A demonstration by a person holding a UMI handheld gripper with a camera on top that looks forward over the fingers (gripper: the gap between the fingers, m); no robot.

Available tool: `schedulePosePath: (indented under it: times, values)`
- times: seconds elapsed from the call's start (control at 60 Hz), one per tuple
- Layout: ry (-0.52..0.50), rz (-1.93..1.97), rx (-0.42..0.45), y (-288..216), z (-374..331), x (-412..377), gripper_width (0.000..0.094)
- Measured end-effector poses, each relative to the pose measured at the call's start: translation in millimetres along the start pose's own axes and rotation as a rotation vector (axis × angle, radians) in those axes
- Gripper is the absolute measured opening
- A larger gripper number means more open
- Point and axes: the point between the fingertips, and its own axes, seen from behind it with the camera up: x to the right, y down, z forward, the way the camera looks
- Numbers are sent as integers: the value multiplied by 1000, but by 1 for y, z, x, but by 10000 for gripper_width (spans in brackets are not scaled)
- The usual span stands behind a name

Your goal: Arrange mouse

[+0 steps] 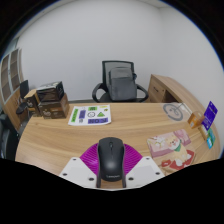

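The near end of the smooth black computer mouse (111, 160) is cut off low between the gripper (111, 172) fingers, and print on the flat white-and-green sheet (89, 114) and the small pink-patterned box (169, 146) is too small to read. The mouse is rounded and matte, lying on the pale wood-grain tabletop (60, 145). Both magenta pads (88, 160) press its sides, pinching it. A black mesh office chair (118, 82) stands beyond the tabletop.
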Motion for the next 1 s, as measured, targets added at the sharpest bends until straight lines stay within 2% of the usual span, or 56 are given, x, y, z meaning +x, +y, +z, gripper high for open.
schedulePosePath:
  times: [0.167, 0.3, 0.383, 0.5, 0.717, 0.85, 0.967, 0.983, 1.0]
  values:
    - [113, 41, 85, -63, -29, 111, 285]
    - [221, 60, 96, -70, -37, 209, 286]
    - [266, 85, 69, -46, -19, 258, 284]
    - [262, 154, -18, 15, 15, 293, 285]
    - [221, 148, -69, 69, 48, 297, 296]
    - [222, 144, -88, 88, 56, 297, 340]
    - [218, 128, -69, 88, 56, 296, 474]
    - [218, 127, -69, 88, 56, 297, 500]
    - [221, 126, -69, 88, 55, 297, 570]
